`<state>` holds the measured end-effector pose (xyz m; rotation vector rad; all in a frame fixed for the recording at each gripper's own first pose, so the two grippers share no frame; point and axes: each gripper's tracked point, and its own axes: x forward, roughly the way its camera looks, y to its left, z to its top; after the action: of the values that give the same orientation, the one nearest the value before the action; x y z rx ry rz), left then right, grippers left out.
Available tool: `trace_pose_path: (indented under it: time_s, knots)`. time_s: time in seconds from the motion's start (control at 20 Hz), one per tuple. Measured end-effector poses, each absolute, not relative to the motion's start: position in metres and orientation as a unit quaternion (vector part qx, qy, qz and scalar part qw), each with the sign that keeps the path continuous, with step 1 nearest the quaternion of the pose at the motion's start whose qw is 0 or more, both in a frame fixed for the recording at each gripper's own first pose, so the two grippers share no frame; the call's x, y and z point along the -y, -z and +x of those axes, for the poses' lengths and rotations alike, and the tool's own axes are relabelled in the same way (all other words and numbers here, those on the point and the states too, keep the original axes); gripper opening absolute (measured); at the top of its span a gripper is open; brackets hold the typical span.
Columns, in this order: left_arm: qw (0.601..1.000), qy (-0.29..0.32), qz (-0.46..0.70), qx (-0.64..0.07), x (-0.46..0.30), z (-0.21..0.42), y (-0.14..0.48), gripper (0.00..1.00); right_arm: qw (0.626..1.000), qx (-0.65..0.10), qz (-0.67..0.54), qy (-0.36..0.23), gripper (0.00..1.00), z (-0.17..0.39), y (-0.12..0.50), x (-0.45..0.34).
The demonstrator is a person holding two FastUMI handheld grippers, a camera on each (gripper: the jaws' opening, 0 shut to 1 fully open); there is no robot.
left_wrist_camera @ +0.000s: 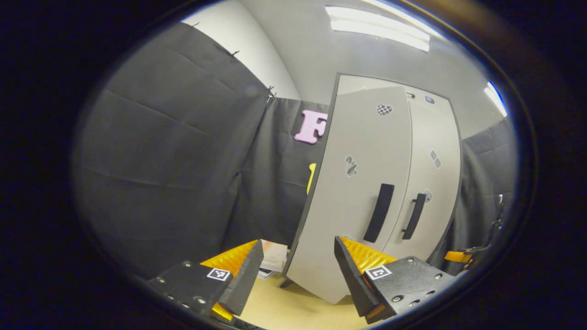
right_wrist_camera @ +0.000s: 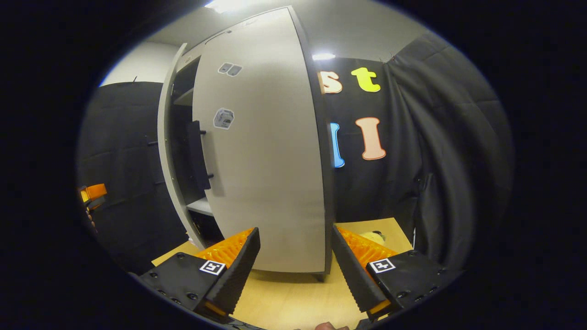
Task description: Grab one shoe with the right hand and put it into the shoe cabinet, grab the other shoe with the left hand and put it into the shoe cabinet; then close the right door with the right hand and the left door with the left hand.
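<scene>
The grey shoe cabinet (left_wrist_camera: pixel 433 151) stands upright on the wooden table (left_wrist_camera: pixel 284 307). Its left door (left_wrist_camera: pixel 362 151), with a black handle (left_wrist_camera: pixel 378 213), hangs slightly ajar, and its lower corner swings out toward me. The right door (right_wrist_camera: pixel 266 160) lies flat against the cabinet. In the right gripper view the left door (right_wrist_camera: pixel 170 151) shows edge-on, with a dark gap and an inner shelf (right_wrist_camera: pixel 202 206) behind it. My left gripper (left_wrist_camera: pixel 298 270) is open and holds nothing, just in front of the left door. My right gripper (right_wrist_camera: pixel 296 261) is open too, close before the right door.
Black cloth walls enclose the table on both sides. Some papers (left_wrist_camera: pixel 274 261) lie left of the cabinet, and a small pale object (right_wrist_camera: pixel 373 237) rests on the table to its right. The right gripper (left_wrist_camera: pixel 458 255) shows at the edge of the left gripper view.
</scene>
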<state>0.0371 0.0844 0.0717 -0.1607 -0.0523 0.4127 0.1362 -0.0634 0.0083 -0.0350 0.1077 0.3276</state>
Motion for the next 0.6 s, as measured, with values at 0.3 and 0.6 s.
trace_pose_path:
  time_s: [0.3,0.6]
  knots:
    - [0.991,-0.129,-0.011,0.016,-0.092,0.068,-0.104,0.9,0.997,-0.034,-0.01,-0.074,0.98,0.138,-0.034,0.065]
    - [0.996,-0.087,-0.027,0.016,-0.101,0.068,-0.108,0.97,0.999,-0.038,-0.019,-0.028,0.98,0.145,-0.043,0.068]
